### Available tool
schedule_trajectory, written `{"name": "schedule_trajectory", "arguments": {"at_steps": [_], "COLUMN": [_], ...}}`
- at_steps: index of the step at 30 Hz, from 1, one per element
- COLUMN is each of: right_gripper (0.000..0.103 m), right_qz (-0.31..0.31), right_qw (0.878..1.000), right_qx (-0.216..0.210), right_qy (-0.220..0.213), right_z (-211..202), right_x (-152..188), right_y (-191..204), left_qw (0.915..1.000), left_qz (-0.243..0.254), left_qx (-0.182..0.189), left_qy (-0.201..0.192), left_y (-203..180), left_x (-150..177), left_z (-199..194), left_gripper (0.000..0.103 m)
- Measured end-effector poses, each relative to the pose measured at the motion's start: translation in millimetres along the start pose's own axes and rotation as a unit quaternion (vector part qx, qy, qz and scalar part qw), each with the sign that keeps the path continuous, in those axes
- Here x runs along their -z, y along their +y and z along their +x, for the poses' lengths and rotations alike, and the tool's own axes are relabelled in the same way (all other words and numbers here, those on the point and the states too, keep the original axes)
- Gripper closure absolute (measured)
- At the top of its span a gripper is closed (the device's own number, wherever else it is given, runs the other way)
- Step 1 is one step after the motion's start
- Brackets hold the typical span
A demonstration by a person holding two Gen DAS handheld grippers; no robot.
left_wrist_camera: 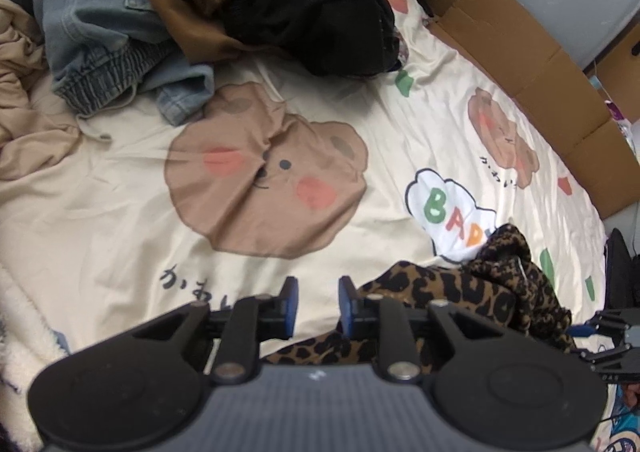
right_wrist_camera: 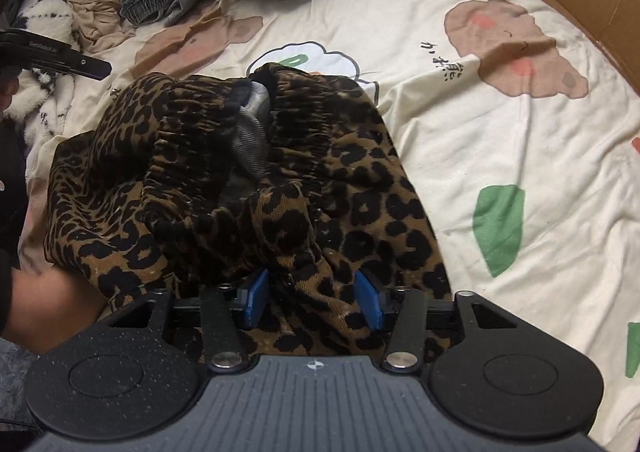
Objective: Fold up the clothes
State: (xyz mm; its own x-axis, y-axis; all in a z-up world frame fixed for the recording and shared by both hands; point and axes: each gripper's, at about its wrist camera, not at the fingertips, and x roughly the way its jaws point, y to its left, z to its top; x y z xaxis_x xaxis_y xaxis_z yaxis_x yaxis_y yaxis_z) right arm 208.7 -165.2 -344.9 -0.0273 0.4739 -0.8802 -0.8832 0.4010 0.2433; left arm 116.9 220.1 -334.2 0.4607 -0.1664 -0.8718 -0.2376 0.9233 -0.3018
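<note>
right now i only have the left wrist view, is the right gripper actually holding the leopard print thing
Observer: It looks so. In the right wrist view a fold of the leopard-print garment fills the gap of the right gripper, and its pads seem pressed on it.
Operator: which part of it faces up
Observer: The gathered elastic waistband, gaping open, with grey lining showing inside.
Operator: anything close to it i cant see
Observer: The person's bare limb lies right against the garment's near left edge.
</note>
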Motion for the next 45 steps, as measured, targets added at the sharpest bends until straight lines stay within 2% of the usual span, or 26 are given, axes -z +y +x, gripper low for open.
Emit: {"name": "schedule_trajectory", "arguments": {"at_steps": [3,7,13,20,26,29,32,38,40,45], "right_gripper": [0.093,0.095,0.096,0.098,0.102,0.103,0.103,0.103,0.103,0.103], "right_qz": [-0.004,0.006,0.065,0.121,0.169,0.194,0.211,0.230,0.237,0.248], "right_qw": [1.000,1.000,0.995,0.984,0.970,0.963,0.958,0.953,0.951,0.949], "right_qx": [0.007,0.015,0.048,0.093,0.137,0.146,0.156,0.163,0.166,0.165], "right_qy": [-0.001,-0.017,-0.056,-0.087,-0.110,-0.113,-0.114,-0.114,-0.112,-0.107], "right_z": [-1,-14,-49,-79,-91,-94,-95,-92,-91,-87], "right_x": [3,6,13,24,35,42,49,55,57,62], "right_y": [4,2,-24,-58,-81,-93,-101,-109,-112,-118], "left_qw": [1.0000,0.9999,0.9988,0.9958,0.9901,0.9853,0.9789,0.9658,0.9619,0.9397], "left_qz": [0.005,0.011,0.041,0.081,0.126,0.149,0.176,0.218,0.229,0.295], "left_qx": [0.005,0.011,0.026,0.042,0.050,0.067,0.087,0.117,0.123,0.134], "left_qy": [0.000,-0.002,0.004,0.007,0.037,0.049,0.058,0.080,0.085,0.108], "left_y": [-3,-8,-28,-58,-82,-95,-108,-125,-129,-141], "left_x": [-2,-5,-20,-35,-38,-35,-31,-20,-16,-1], "left_z": [3,7,26,50,75,78,77,77,78,82], "left_gripper": [0.081,0.076,0.076,0.076,0.074,0.073,0.064,0.060,0.053,0.047]}}
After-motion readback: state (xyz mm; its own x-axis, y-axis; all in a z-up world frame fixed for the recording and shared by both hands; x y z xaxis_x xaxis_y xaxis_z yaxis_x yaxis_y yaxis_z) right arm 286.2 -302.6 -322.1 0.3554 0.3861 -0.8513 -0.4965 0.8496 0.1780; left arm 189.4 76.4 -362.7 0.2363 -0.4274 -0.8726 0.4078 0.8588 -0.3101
